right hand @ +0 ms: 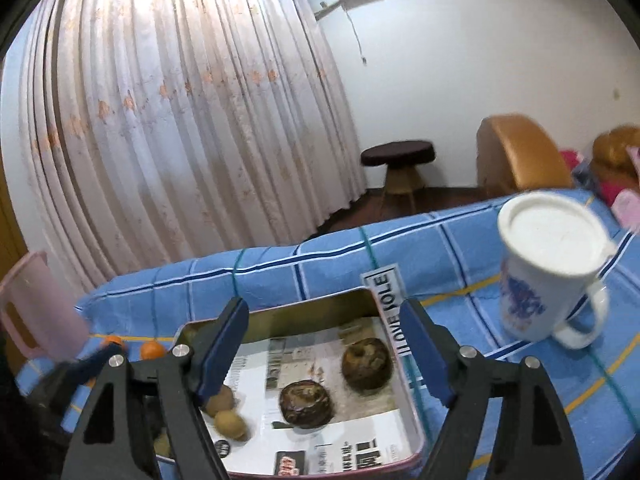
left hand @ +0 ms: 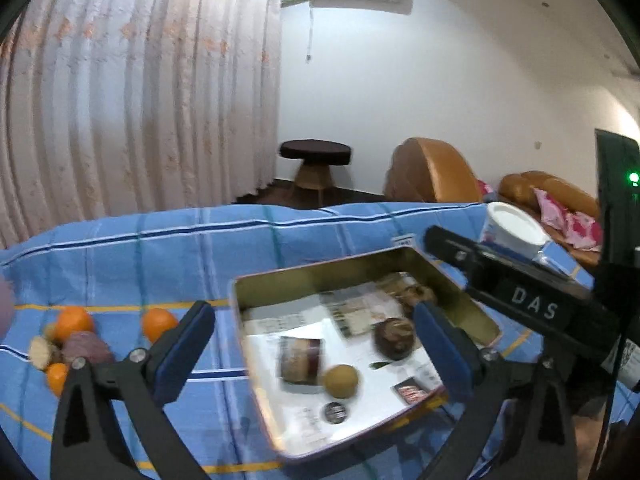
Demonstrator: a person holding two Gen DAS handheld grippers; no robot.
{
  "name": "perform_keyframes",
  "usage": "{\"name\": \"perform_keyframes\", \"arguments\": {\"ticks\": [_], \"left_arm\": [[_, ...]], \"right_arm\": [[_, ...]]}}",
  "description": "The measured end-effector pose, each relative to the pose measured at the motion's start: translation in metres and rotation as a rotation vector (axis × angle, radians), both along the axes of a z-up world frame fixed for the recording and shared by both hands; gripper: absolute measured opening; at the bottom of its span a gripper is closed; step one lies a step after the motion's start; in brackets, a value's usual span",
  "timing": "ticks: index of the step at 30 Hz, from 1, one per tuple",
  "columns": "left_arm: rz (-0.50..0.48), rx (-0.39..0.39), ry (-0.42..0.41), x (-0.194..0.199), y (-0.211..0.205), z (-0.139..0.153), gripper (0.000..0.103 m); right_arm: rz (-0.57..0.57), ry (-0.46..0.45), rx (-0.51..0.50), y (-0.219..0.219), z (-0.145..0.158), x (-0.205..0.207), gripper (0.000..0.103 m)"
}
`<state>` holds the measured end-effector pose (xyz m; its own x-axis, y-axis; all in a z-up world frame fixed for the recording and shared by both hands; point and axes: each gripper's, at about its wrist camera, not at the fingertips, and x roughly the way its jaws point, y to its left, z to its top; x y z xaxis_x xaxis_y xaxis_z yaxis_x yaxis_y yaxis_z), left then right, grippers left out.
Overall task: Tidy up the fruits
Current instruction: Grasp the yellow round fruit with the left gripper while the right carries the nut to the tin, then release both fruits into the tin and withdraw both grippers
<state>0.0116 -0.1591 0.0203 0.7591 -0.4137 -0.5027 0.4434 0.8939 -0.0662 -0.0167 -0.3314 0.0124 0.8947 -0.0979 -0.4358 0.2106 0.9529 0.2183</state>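
Note:
A rectangular tin box [left hand: 448,276] lined with newspaper sits on the blue checked cloth. It holds two dark brown fruits [left hand: 394,338] and small yellow-brown round fruits [left hand: 340,381]. In the right wrist view the tin [right hand: 296,312] holds the two dark fruits [right hand: 305,404] [right hand: 367,363] and the small fruits [right hand: 230,424] at its left side. A pile of oranges [left hand: 74,322] [left hand: 159,323], a purple fruit [left hand: 86,347] and pale pieces lies left of the tin. My left gripper [left hand: 320,348] is open above the tin. My right gripper [right hand: 324,352] is open above the tin, empty.
A white lidded mug [right hand: 554,268] stands right of the tin; it also shows in the left wrist view [left hand: 512,230]. A pink jug [right hand: 36,304] stands at the far left. The right gripper's black body [left hand: 520,300] crosses the tin's right corner. Curtain, stool and sofa lie beyond the table.

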Motion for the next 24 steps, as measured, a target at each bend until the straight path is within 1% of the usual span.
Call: {"name": "perform_keyframes", "arguments": {"ticks": [5, 9, 12, 17, 21, 24], "left_arm": [[0.101, 0.015, -0.015, 0.005, 0.030, -0.003, 0.102], [0.179, 0.023, -0.032, 0.009, 0.056, -0.006, 0.102], [0.237, 0.047, -0.062, 0.010, 0.072, -0.008, 0.102], [0.264, 0.051, -0.070, 0.014, 0.095, -0.012, 0.103], [0.276, 0.073, -0.079, 0.015, 0.106, -0.016, 0.103], [0.284, 0.078, -0.079, 0.016, 0.115, -0.017, 0.103]], "right_arm": [[0.002, -0.001, -0.023, 0.006, -0.001, 0.001, 0.079], [-0.004, -0.029, -0.053, 0.018, -0.004, -0.001, 0.079], [-0.006, -0.034, -0.082, 0.030, -0.007, -0.001, 0.079], [-0.019, -0.046, -0.118, 0.043, -0.007, -0.006, 0.079], [-0.029, -0.027, -0.143, 0.054, -0.010, -0.005, 0.079], [-0.033, -0.040, -0.142, 0.062, -0.008, -0.008, 0.079]]}}
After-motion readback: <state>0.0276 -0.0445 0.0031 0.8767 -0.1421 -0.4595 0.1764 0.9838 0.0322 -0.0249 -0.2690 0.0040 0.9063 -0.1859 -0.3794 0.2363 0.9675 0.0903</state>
